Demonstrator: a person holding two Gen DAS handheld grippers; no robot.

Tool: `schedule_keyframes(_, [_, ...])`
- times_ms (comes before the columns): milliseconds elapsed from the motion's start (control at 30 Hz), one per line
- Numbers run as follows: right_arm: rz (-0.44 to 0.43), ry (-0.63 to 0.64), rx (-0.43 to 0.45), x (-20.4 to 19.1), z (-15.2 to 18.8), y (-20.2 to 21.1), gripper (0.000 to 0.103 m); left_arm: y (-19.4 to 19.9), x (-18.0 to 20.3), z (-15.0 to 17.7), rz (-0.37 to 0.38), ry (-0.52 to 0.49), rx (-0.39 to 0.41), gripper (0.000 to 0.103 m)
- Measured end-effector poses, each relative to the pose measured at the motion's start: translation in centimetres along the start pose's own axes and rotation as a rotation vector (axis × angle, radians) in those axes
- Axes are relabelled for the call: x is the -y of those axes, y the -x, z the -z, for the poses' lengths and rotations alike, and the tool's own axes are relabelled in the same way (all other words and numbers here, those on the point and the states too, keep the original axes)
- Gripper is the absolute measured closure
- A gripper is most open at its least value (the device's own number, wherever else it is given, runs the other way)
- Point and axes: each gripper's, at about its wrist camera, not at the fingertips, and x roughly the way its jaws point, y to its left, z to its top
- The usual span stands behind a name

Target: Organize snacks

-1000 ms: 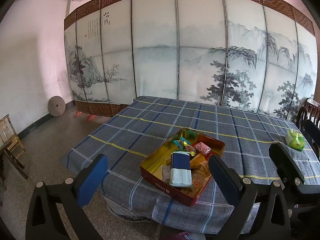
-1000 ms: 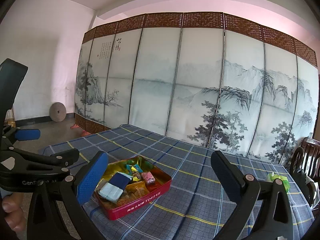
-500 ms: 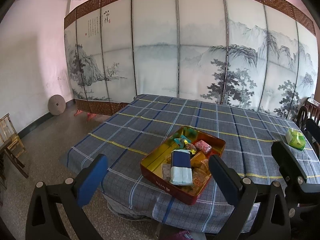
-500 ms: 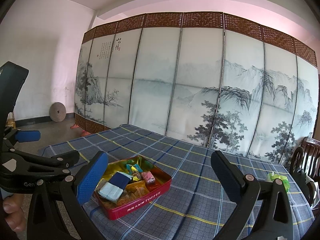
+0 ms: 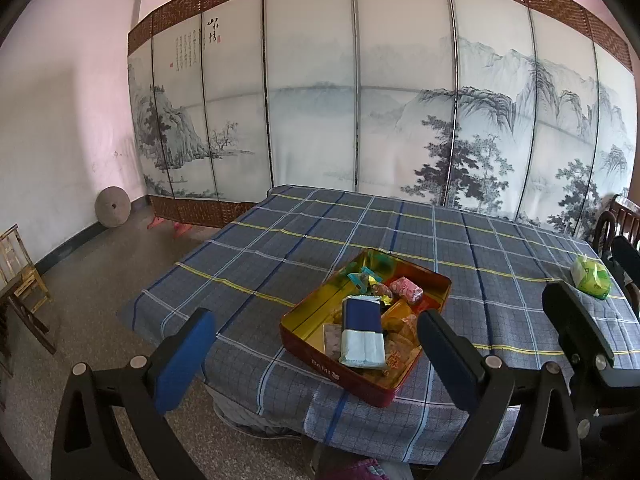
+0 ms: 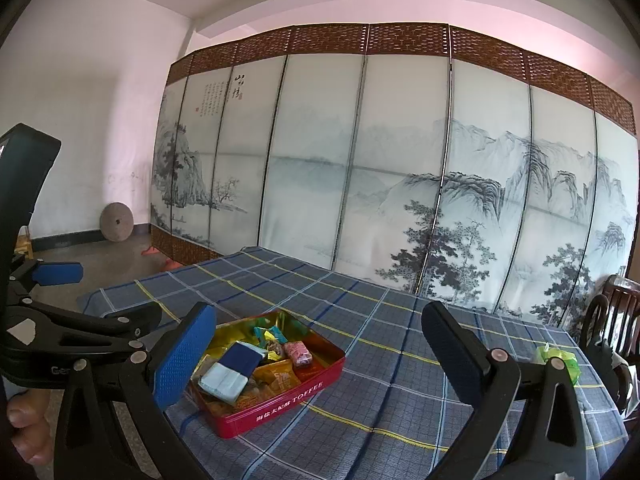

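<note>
A red toffee tin [image 5: 340,372] stands open near the front edge of the table, holding mixed wrapped snacks. Among them are a blue and white packet [image 5: 362,336] and a pink sweet [image 5: 406,289]. My left gripper [image 5: 316,354] hovers open in front of the tin, holding nothing. In the right wrist view the same tin [image 6: 280,396] lies low and left, with the blue packet [image 6: 236,364] on top. My right gripper [image 6: 318,358] is open and empty, above the table to the tin's right. A green packet [image 6: 558,360] lies alone at the far right.
A blue checked cloth [image 5: 304,240] covers the low table. A painted folding screen [image 5: 360,100] stands behind it. A dark wooden chair [image 6: 616,320] is at the right, a small wooden stool [image 5: 20,280] and a round stone disc [image 5: 113,206] at the left. A hand [image 6: 24,428] holds the left gripper.
Both views have drifted only slightly. Both grippers stay open, and nothing on the table has moved.
</note>
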Motion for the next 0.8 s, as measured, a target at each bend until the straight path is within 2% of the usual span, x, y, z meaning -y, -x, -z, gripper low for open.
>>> schedule_keyframes(800, [-0.008,0.002,-0.004,-0.17,0.25,-0.15,0.001,-0.12,-0.03,0.11,-0.003,0.006,-0.017,0.001])
